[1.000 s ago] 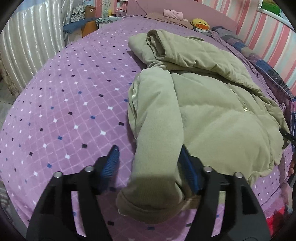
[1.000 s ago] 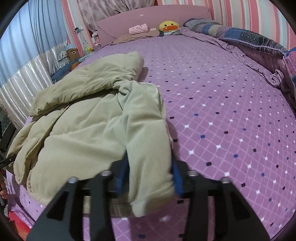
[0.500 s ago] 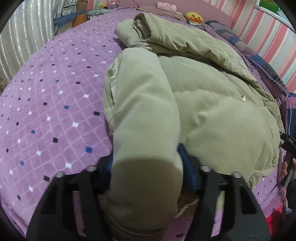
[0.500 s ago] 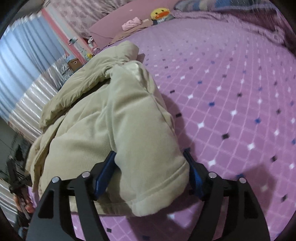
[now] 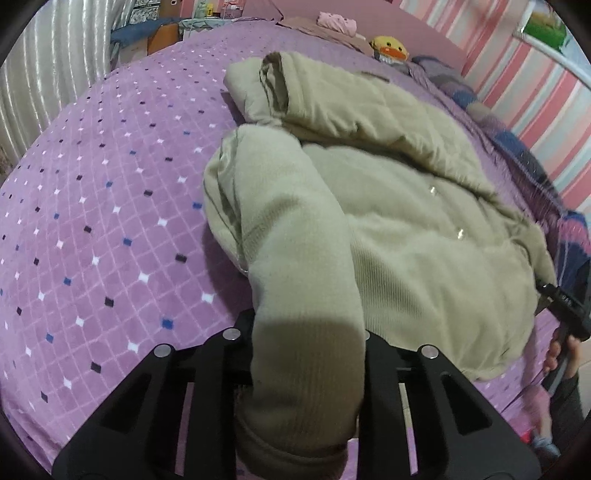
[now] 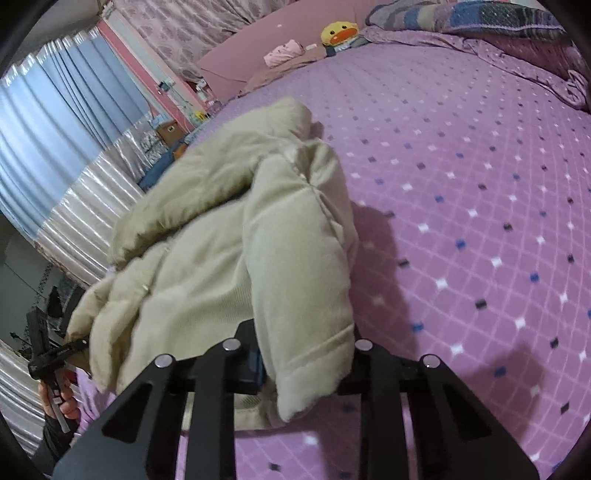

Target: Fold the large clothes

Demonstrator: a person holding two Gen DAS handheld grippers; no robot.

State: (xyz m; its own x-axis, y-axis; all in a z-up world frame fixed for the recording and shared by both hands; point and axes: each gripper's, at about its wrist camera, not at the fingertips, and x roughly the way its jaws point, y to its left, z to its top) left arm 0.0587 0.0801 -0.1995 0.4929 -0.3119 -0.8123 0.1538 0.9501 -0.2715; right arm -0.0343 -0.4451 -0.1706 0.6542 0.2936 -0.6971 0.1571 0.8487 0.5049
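Observation:
A large beige padded jacket (image 5: 406,221) lies front up on the purple bed (image 5: 92,221), hood toward the headboard. My left gripper (image 5: 306,354) is shut on the cuff end of one sleeve (image 5: 291,236), which is raised off the bed; the fingertips are hidden by the cloth. In the right wrist view the same jacket (image 6: 192,251) shows, and my right gripper (image 6: 303,354) is shut on the other sleeve (image 6: 299,258), lifted and bunched over the jacket's side.
A yellow duck plush (image 5: 389,48) and pink cloth (image 5: 338,22) lie by the headboard. A patterned quilt (image 6: 461,18) is heaped along the striped wall. Curtains (image 6: 44,122) and boxes stand beside the bed. Each gripper shows at the other view's edge.
Both grippers closed on their sleeves and lifted them off the bed. The sleeves now hang from the jaws and the jacket's sides are pulled up.

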